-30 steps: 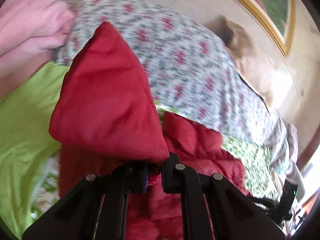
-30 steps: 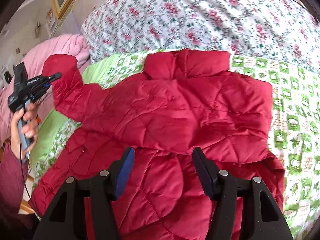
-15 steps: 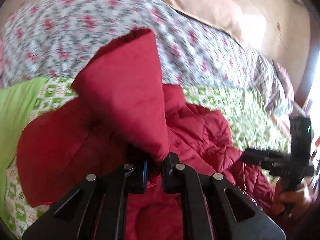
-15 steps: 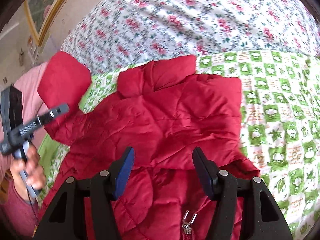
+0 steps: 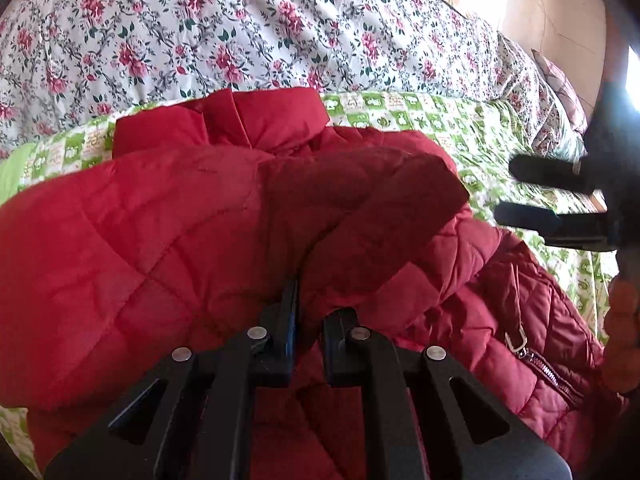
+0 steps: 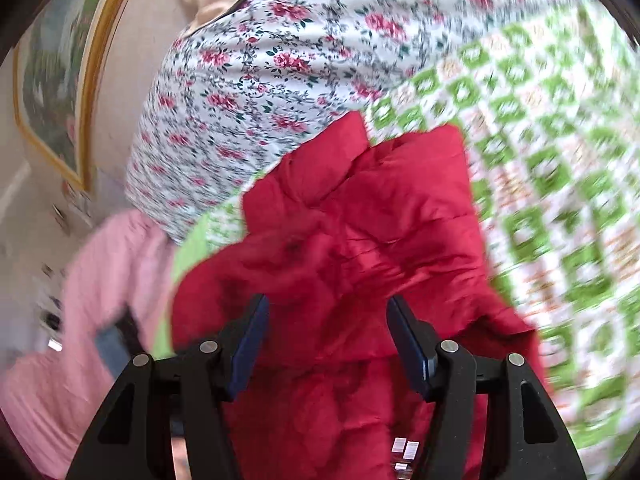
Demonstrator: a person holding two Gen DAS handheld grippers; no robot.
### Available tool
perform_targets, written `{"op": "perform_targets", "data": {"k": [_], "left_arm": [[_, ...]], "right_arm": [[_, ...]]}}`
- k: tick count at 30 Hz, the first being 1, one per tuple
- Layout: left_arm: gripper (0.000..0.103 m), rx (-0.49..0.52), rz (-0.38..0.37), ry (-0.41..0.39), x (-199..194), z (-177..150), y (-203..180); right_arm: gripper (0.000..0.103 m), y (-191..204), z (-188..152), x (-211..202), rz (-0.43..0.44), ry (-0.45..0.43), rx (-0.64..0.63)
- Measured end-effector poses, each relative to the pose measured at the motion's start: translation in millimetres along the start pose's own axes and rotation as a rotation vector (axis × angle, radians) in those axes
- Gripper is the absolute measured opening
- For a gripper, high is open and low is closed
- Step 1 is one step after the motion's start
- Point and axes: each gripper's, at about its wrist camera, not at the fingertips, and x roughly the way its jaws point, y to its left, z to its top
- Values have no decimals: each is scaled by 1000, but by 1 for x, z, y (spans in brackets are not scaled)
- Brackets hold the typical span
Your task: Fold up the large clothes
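Observation:
A red quilted jacket (image 5: 168,240) lies on a green checked sheet (image 5: 480,136) on the bed. My left gripper (image 5: 308,312) is shut on the jacket's sleeve (image 5: 360,200), which is laid across the jacket's body. The collar (image 5: 240,120) points toward the floral duvet. My right gripper (image 6: 326,320) is open and empty, hovering over the jacket (image 6: 380,240); it also shows at the right of the left wrist view (image 5: 532,192). The right wrist view is blurred.
A floral duvet (image 5: 200,32) lies beyond the jacket. A pink blanket (image 6: 100,280) is at the left in the right wrist view. A gold-framed picture (image 6: 60,80) hangs on the wall. The jacket's zipper (image 5: 548,372) lies at the right.
My left gripper carried the sleeve from the left, up and over, and down across the jacket's body. My right gripper swung left over the jacket and stayed open.

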Motion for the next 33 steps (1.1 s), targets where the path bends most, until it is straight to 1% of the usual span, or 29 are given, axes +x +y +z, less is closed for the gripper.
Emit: {"op": "perform_targets", "data": {"k": [1, 3, 4, 5, 6, 9, 11, 12, 13, 14, 15, 16, 17, 20, 21, 24, 26, 28, 31, 32, 33], "left_arm": [[8, -5, -3, -2, 0, 0, 0], [8, -19, -11, -3, 0, 0, 0], [8, -24, -16, -3, 0, 1, 0], [8, -23, -15, -2, 0, 1, -1], [8, -21, -14, -1, 2, 2, -2], [8, -15, -2, 1, 2, 2, -5], [8, -17, -6, 7, 2, 3, -4], [8, -19, -7, 8, 2, 3, -3], [8, -20, -8, 14, 2, 3, -2], [8, -24, -10, 24, 2, 3, -2], [12, -34, -13, 31, 0, 2, 0], [13, -49, -26, 39, -3, 2, 3], [15, -66, -47, 43, -8, 1, 7], [17, -103, -106, 48, -32, -3, 19], [17, -114, -117, 40, -42, -7, 23], [17, -158, -115, 3, -73, -13, 41], [17, -207, -86, -41, -98, -14, 64], [17, -255, -45, -76, -114, -10, 87], [17, -308, 2, -94, -120, -1, 117], [17, -333, 25, -94, -117, 2, 129], [17, -347, 30, -92, -113, 3, 138]], "right_arm": [[64, 1, 1, 3, 22, 9, 9], [70, 10, 5, 14, 46, 31, 0], [82, 13, 7, 18, 48, 29, -5], [89, 16, 10, 23, 50, 24, -5], [90, 17, 12, 29, 53, 28, 1], [90, 8, 22, 54, 63, 87, 70], [89, 2, 25, 71, 29, 137, 116], [88, -1, 25, 76, 33, 151, 134], [84, -3, 24, 83, 50, 163, 163], [72, -5, 23, 87, 58, 169, 176], [61, -5, 23, 90, 55, 174, 179], [38, -5, 22, 93, 43, 181, 179], [22, -6, 21, 95, 22, 188, 178], [13, -5, 19, 97, -10, 186, 151], [12, -5, 19, 96, -16, 184, 142], [10, 0, 20, 93, -33, 166, 108], [9, 3, 23, 91, -43, 156, 86], [9, 7, 26, 88, -53, 149, 61], [8, 18, 31, 79, -48, 137, 21], [8, 21, 33, 75, -45, 131, 12], [8, 26, 36, 67, -37, 118, -2]]}}
